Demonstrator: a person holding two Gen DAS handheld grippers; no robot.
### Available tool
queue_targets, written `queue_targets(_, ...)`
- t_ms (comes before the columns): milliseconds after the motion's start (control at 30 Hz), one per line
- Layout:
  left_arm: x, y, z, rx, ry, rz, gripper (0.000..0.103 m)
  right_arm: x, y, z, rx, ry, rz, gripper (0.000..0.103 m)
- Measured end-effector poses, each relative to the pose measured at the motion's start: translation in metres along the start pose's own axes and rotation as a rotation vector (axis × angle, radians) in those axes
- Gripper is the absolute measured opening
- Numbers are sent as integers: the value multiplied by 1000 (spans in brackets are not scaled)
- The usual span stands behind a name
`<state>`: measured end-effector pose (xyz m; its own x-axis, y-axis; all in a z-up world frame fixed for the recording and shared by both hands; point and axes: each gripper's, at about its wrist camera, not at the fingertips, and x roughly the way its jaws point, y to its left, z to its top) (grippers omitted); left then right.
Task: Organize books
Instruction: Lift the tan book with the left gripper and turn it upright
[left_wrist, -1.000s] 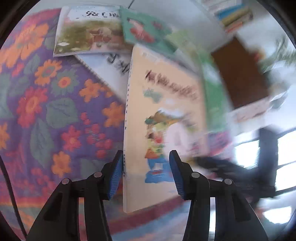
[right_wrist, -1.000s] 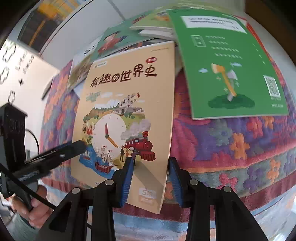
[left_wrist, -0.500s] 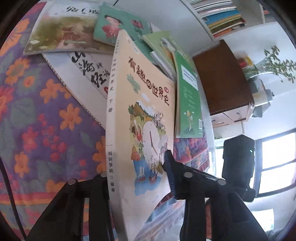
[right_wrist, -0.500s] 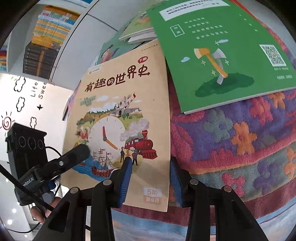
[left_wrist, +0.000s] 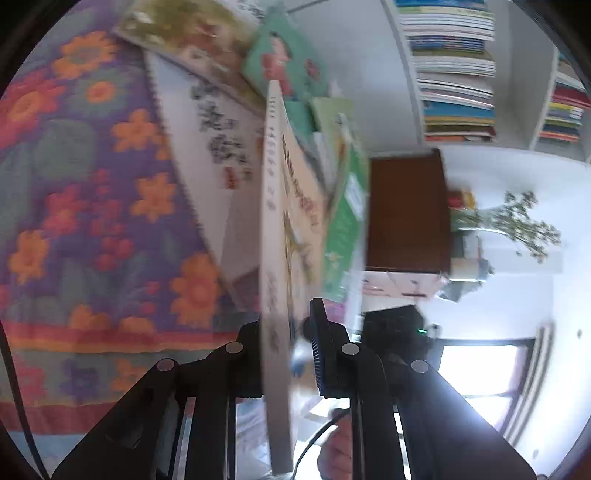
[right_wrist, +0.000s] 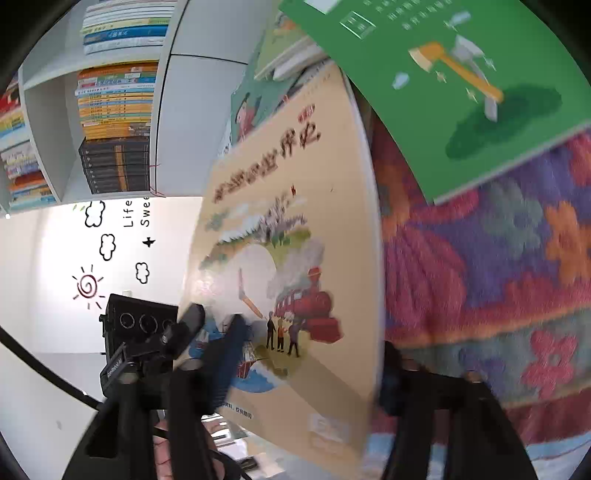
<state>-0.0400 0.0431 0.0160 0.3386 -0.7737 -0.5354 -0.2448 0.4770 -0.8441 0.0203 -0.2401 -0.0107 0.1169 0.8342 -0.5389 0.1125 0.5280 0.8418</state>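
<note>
Straddling the tan history book (left_wrist: 275, 280), the left gripper (left_wrist: 284, 350) has one finger on either side of its spine edge, but the blur leaves it unclear whether those fingers actually press on the cover. From the right wrist view the same book (right_wrist: 295, 258) stands tilted up off the floral tablecloth (right_wrist: 498, 277), and the right gripper (right_wrist: 306, 373) brackets its lower edge with jaws spread wide, not visibly pinching it. Beside the book lies a green book with an axe picture (right_wrist: 461, 85), partly over the cloth, and behind it a white bookshelf (right_wrist: 114, 110) holds stacked volumes.
</note>
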Motion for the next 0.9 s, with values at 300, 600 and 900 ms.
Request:
queue_targets(300,-12,16,-11,-157,-29,-196,14,-4,76,4,-344,6,-178,46)
queue_targets(600,-14,13,-16,-157,-58,-105,14,16,24,10,-69,71,4,43)
queue_targets(900,0,23,-22,-280,-4,-253,16,-4,71,5,-349,2,-160,36)
